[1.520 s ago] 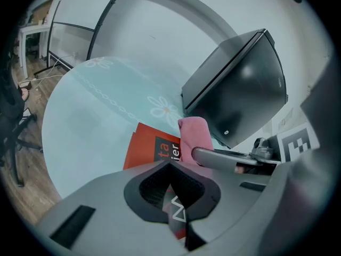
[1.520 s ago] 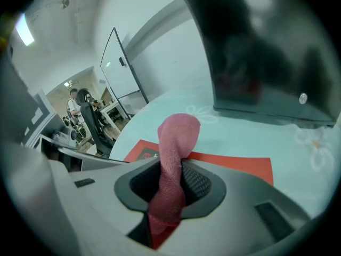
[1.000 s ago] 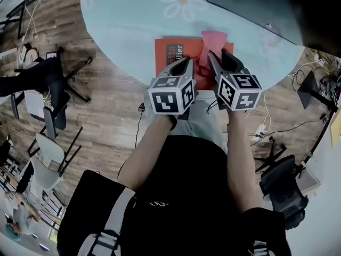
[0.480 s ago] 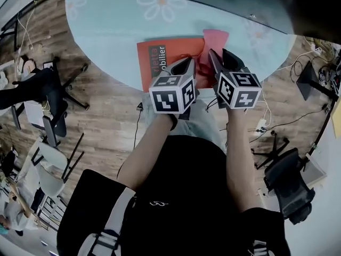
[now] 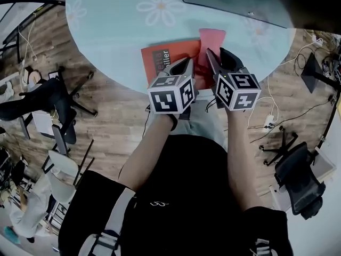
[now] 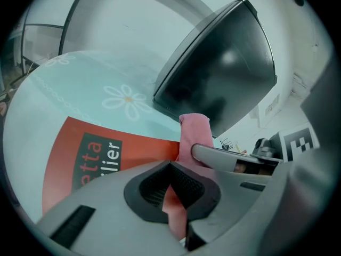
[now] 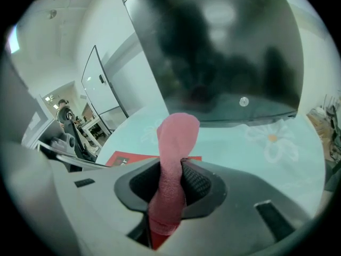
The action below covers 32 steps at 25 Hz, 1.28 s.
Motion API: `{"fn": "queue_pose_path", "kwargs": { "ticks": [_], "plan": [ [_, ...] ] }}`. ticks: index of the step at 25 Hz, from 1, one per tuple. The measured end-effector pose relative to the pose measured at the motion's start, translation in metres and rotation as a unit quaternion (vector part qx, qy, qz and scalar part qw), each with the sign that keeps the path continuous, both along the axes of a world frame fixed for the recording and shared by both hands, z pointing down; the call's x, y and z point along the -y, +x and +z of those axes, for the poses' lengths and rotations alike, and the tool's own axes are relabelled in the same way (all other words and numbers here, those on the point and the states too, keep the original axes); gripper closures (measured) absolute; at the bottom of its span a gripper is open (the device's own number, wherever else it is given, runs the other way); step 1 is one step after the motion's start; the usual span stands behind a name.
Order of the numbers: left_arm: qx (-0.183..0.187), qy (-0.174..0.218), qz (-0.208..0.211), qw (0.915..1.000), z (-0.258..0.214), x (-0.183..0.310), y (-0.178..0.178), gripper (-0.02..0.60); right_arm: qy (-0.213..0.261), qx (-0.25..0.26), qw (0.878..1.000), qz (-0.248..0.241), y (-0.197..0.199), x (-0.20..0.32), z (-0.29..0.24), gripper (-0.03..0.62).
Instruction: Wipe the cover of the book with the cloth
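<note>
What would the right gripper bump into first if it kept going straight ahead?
Probably the big dark screen standing on the table. The right gripper, shut on the pink cloth, points across the tabletop toward it, though depth is hard to judge.

Round table (image 5: 117, 41) under a pale blue-green covering printed with white daisies (image 5: 160, 7), carrying a large dark monitor (image 5: 234, 1) at its far side, and standing on a wood-plank floor (image 5: 114, 127). Black office chairs (image 5: 45, 97) and a white chair (image 5: 61, 167) stand on one side, another black chair (image 5: 298, 177) on the other, with loose cables (image 5: 282, 116) and a white power strip (image 5: 268, 120) near it. Beyond the table, white walls (image 6: 144, 9) and a glass partition (image 7: 104, 84) in even, bright light.
</note>
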<state>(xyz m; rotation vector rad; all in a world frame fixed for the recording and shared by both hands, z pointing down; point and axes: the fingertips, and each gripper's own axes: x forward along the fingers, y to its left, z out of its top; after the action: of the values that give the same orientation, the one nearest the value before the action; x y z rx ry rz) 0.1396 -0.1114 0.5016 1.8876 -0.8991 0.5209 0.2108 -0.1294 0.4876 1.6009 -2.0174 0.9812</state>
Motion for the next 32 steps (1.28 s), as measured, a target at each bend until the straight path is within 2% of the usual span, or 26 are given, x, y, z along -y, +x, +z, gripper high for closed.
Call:
{"fn": "queue_pose_path", "kwargs": {
  "ticks": [4, 10, 16, 25, 32],
  "plan": [
    [-0.001, -0.001, -0.021, 0.9998, 0.000, 0.010, -0.024, 0.568, -0.002, 0.008, 1.000, -0.025, -0.032, 0.010, 0.001, 0.488],
    [0.001, -0.005, -0.089, 0.9961, 0.002, 0.033, -0.085, 0.568, -0.009, 0.018, 0.996, -0.088, -0.096, 0.018, 0.005, 0.488],
    [0.007, -0.015, -0.115, 0.9932, 0.011, 0.027, -0.127, 0.568, -0.018, 0.033, 0.988, -0.147, -0.163, 0.012, 0.011, 0.488],
    [0.019, -0.029, -0.122, 0.9919, 0.023, 0.004, -0.159, 0.568, -0.020, 0.041, 0.987, -0.152, -0.187, -0.006, 0.017, 0.487],
    [0.017, -0.028, -0.098, 0.9946, 0.021, -0.006, -0.151, 0.568, -0.027, 0.044, 0.990, -0.133, -0.182, -0.024, 0.020, 0.487]
  ]
}}
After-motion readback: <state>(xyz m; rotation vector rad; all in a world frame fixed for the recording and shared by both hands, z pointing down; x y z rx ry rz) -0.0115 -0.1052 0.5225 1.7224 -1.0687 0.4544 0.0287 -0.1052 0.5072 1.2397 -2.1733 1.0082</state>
